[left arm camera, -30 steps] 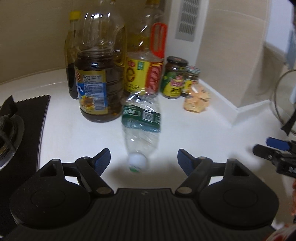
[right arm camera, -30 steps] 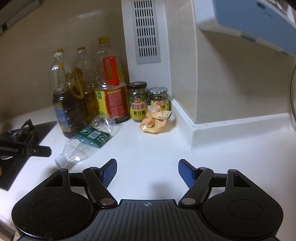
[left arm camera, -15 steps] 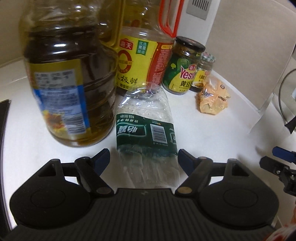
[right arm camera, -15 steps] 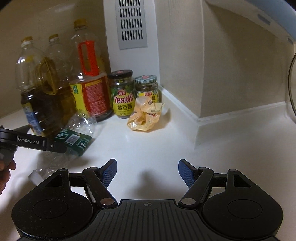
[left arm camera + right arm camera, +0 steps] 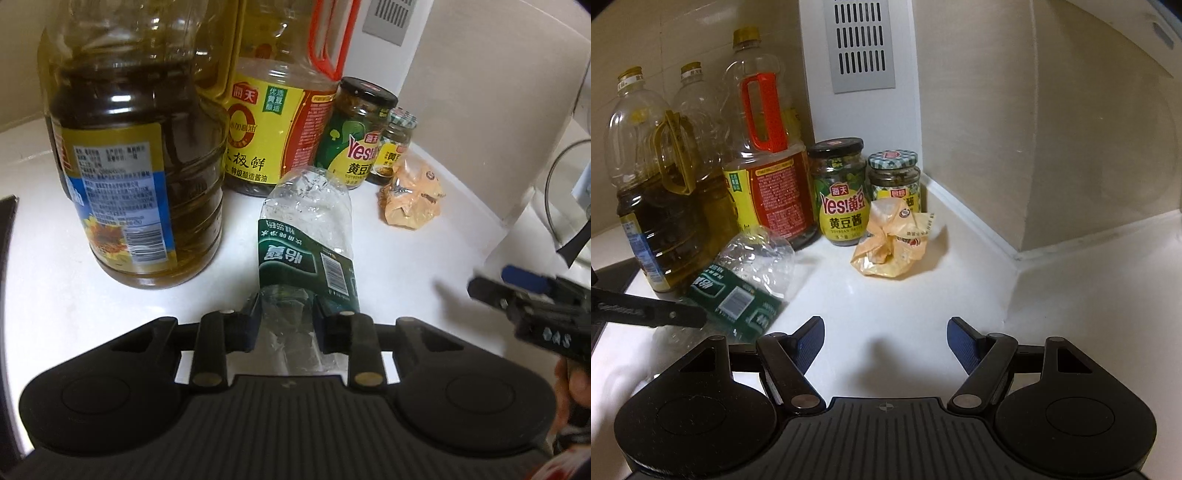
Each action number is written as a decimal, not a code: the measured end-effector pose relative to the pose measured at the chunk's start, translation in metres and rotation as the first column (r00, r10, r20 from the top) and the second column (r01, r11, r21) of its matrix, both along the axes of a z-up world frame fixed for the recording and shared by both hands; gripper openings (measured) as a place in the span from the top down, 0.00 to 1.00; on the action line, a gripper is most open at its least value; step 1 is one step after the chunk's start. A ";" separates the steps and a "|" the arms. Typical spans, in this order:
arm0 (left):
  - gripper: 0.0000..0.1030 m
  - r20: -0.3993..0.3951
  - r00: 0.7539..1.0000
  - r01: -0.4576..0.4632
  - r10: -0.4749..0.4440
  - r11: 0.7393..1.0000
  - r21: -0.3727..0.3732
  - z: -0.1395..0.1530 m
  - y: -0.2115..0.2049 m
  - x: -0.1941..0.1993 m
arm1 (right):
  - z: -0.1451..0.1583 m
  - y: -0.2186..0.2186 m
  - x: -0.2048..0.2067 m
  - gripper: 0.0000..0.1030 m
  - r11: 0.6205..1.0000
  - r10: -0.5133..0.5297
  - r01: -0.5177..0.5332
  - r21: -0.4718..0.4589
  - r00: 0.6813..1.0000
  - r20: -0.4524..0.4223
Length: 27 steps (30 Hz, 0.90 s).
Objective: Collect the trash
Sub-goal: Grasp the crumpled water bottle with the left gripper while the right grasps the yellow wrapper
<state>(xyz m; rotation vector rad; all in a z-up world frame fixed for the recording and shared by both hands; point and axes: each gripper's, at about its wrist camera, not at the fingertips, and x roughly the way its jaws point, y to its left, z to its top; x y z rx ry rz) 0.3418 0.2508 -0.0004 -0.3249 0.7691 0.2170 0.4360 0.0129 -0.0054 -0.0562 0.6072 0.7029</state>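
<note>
White kitchen counter [image 5: 960, 295], lying beneath and ahead of both pairs of fingers. Standing beyond the left fingers: a large cooking-oil jug [image 5: 136, 177], ahead and to their left, and a soy-sauce jug with a red handle [image 5: 273, 122], straight ahead behind the trash.

Left gripper [image 5: 284, 317]: its jaws are closing, and the blue pads are pressing both sides of a crushed clear water bottle [image 5: 306, 236] with a green label. The bottle is lying on the counter, its neck end running back between the fingers and its base pointing forward toward the soy-sauce jug.

Right gripper [image 5: 886, 339]: its jaws are standing wide apart with nothing between them, only bare counter. Ahead of them, slightly left of centre and apart from the fingertips, a crumpled yellow wrapper [image 5: 890, 243] is sitting on the counter.

Behind the wrapper, farther from the right fingers, a soybean-paste jar with a black lid [image 5: 838, 192] and a smaller jar with a checked lid [image 5: 895, 173] are standing side by side; the wrapper is lying just in front of the smaller jar, and whether they are touching cannot be told.
</note>
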 end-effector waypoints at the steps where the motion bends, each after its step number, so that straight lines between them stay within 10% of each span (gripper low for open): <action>1: 0.75 -0.001 1.000 0.001 -0.001 1.000 0.005 0.001 -0.002 -0.002 | 0.000 0.002 0.002 0.29 1.000 0.005 -0.005 0.001 1.000 0.002; 27: 0.75 0.041 0.994 -0.103 0.106 0.992 -0.075 0.010 0.001 -0.035 | -0.019 0.078 0.106 0.24 0.993 -0.119 0.119 0.007 0.991 -0.066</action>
